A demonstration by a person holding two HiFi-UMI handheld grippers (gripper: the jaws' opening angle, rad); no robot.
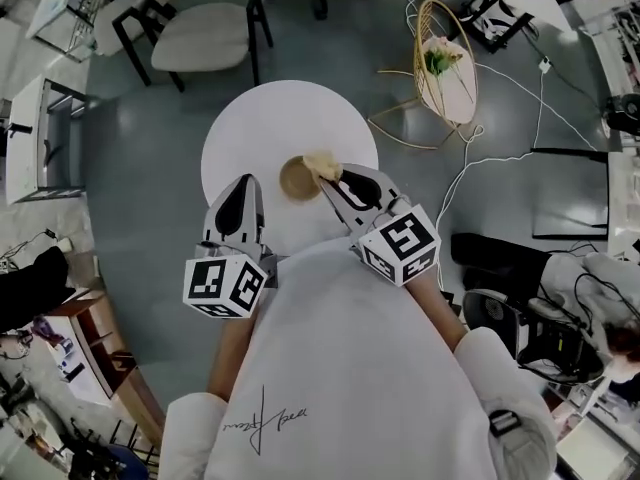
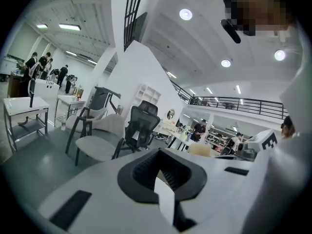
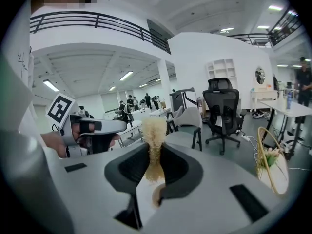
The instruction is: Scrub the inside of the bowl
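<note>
- So, the bowl (image 1: pixel 295 180) is a small tan one, sitting upright on the round white desk (image 1: pixel 260 128), a bit toward the person's side of the middle.
- The right claw (image 1: pixel 328 180) is clamped on a pale fibrous scrubber (image 1: pixel 322 163), which sticks out past the tips and sits right at the bowl's right rim (can't tell if it actually touches the inside).
- In the right gripper view the scrubber (image 3: pixel 154 130) is pinched between the black pads, and a brown curve of the bowl (image 3: pixel 157 196) shows through the gap below.
- The left claw (image 1: pixel 244 183) is over the desk's near left part, apart from the bowl, its jaws closed together with nothing in them.
- A grey chair (image 1: pixel 205 28) stands beyond the desk.
</note>
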